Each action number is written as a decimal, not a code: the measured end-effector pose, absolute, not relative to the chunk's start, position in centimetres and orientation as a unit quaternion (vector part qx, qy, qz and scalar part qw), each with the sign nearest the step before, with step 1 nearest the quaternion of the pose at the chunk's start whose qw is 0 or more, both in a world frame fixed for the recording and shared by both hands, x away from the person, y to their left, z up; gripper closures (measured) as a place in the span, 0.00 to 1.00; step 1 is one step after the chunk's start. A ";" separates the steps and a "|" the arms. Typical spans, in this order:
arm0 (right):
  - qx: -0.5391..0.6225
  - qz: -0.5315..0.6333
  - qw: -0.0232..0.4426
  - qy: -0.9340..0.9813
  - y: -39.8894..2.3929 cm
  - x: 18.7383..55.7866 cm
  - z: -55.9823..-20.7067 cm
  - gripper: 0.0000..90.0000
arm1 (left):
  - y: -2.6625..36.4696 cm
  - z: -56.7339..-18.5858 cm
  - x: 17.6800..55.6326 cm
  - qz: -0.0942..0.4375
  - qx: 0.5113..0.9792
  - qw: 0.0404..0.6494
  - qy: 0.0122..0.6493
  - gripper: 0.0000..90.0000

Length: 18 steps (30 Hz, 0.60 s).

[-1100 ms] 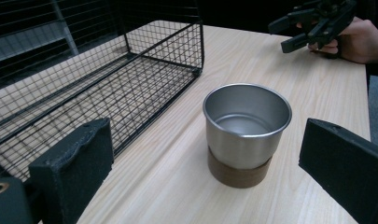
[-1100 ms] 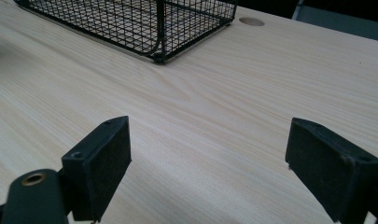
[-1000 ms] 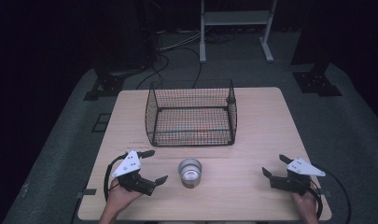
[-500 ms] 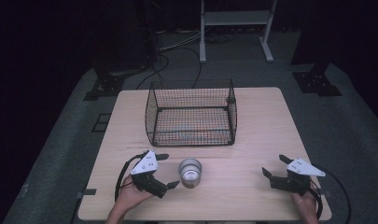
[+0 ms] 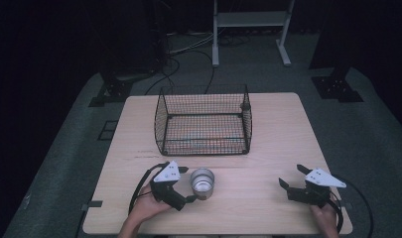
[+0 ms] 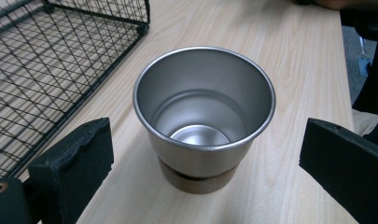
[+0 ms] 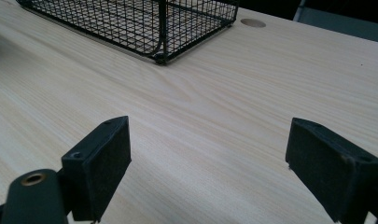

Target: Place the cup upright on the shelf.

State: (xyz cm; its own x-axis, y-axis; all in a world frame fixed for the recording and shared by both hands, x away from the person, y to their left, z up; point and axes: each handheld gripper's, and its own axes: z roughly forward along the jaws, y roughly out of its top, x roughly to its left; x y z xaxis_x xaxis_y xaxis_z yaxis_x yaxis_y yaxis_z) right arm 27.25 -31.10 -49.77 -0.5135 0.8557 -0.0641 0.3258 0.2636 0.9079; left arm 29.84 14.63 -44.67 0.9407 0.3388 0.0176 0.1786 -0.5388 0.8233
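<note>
The step in hand looks like the approach to a grasp: the left gripper [image 5: 184, 184] is lined up on the cup [image 5: 202, 182], and the pick-up itself is not yet made. Landmark for everything here is that cup, which stands upright and empty on the table [image 5: 268, 148], near the person's edge.

Nearest the person, the left hand [image 5: 150, 204] holds its gripper just left of the cup. In the left gripper view the cup [image 6: 204, 116] (steel, with a cork-like base) sits between the two jaws, which stand wide apart; a clear gap shows on each side, so nothing is touched or held yet. The next move, I judge, calls for a short push forward so the pads flank the cup's wall, then a level squeeze low enough not to tip it.

Well to the right of the cup, the right gripper [image 5: 294, 177] rests low by the table, its jaws also spread wide, over bare wood, holding nothing.

Beyond the cup stands the basket [image 5: 204, 127], a black wire one, open at the top and apparently empty. It seems the likely place for the cup, which would need a lift over the near wall.
</note>
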 end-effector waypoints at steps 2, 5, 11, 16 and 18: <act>0.399 0.457 0.290 0.740 -31.1 27.3 -49.8 0.15 | 14.3 -44.9 30.0 0.089 0.877 0.448 0.149 0.02; 0.399 0.458 0.289 0.740 -31.1 27.3 -49.8 0.15 | 14.1 -45.1 30.3 0.092 0.876 0.447 0.156 0.02; 0.399 0.458 0.289 0.740 -31.1 27.3 -49.8 0.15 | 13.5 -45.4 30.6 0.083 0.879 0.444 0.156 0.02; 0.398 0.458 0.289 0.741 -31.1 27.3 -49.8 0.15 | 13.2 -45.6 30.9 0.086 0.878 0.444 0.158 0.02; 0.398 0.458 0.289 0.741 -31.1 27.2 -49.8 0.15 | 13.1 -45.7 31.1 0.082 0.880 0.440 0.158 0.02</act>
